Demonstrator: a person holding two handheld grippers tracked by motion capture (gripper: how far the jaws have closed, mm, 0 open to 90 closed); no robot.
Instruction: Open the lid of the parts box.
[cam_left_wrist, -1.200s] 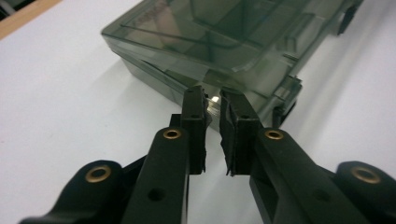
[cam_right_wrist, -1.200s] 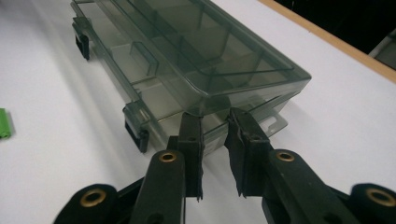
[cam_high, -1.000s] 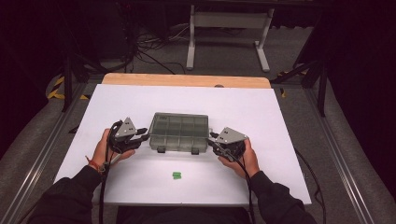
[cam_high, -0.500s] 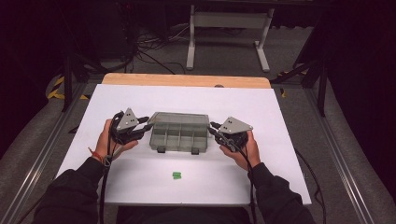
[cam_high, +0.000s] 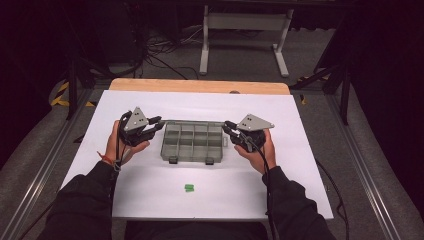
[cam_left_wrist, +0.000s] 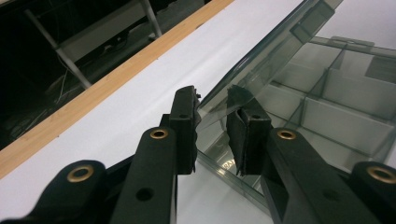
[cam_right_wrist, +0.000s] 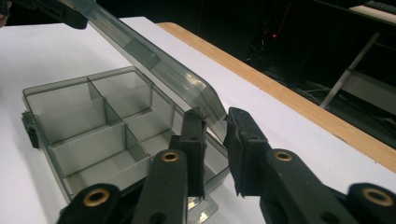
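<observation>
A smoky grey plastic compartment box (cam_high: 192, 145) lies mid-table with its dividers showing. Its clear lid (cam_high: 192, 121) is swung up on the far hinge and looks edge-on from above. My left gripper (cam_high: 159, 121) pinches the lid's left corner. In the left gripper view the lid (cam_left_wrist: 271, 51) slants away from between the jaws of that gripper (cam_left_wrist: 214, 100). My right gripper (cam_high: 226, 125) holds the lid's right corner, having just closed on it. In the right gripper view that gripper (cam_right_wrist: 215, 119) is clamped on the lid (cam_right_wrist: 140, 51) above the box (cam_right_wrist: 93, 126).
A small green piece (cam_high: 189, 188) lies on the white table sheet (cam_high: 300, 175) in front of the box. A wooden strip (cam_high: 200, 86) runs along the table's far edge. Beyond it are a dark floor, cables and a metal stand (cam_high: 240, 30).
The lid was shut on the box a second ago and now stands raised. Both hands have lifted and moved away from me with the lid's corners.
</observation>
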